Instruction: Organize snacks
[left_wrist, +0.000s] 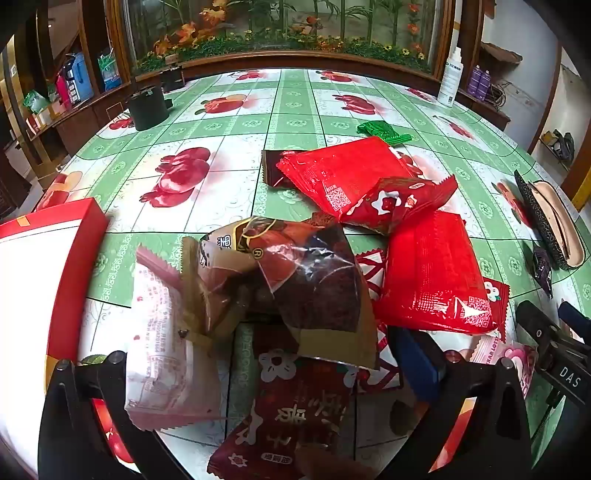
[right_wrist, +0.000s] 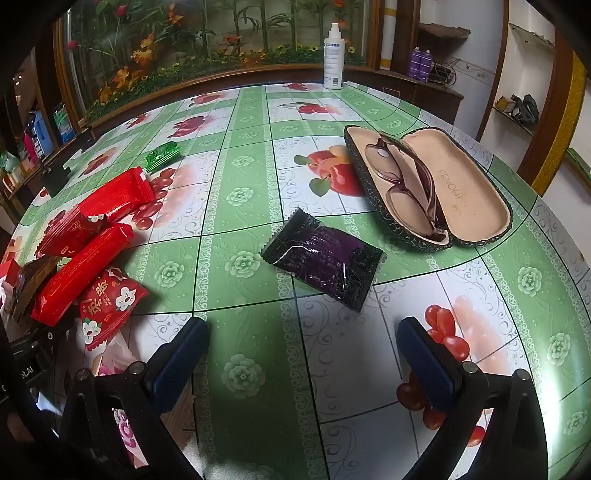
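So, quick notes for whoever's sorting this snack mess:

left tongs: left tongs (left_wrist: 255, 363) are spread as wide as they go, pinching nothing, hanging right over the heap of crinkly foil snack packets (left_wrist: 295, 280) near the table's front edge.

right tongs: right tongs (right_wrist: 301, 356) also spread wide and empty, over bare green-and-white fruit-print tablecloth (right_wrist: 243, 192).

stray: flat black-and-purple foil packet (right_wrist: 325, 260) lies alone mid-table, just ahead of the right tongs, near the open dark patterned glasses case (right_wrist: 476, 192).

destination: my guess is the red-and-white cardboard box (left_wrist: 44, 266) at the table's left edge.

how I'd do it: take one packet at a time; close on a crimped end seam, not the puffy middle, so nothing gets crushed.

watch out: the slick red flat wrappers (left_wrist: 428, 273) overlap, so lifting one probably drags its neighbours.
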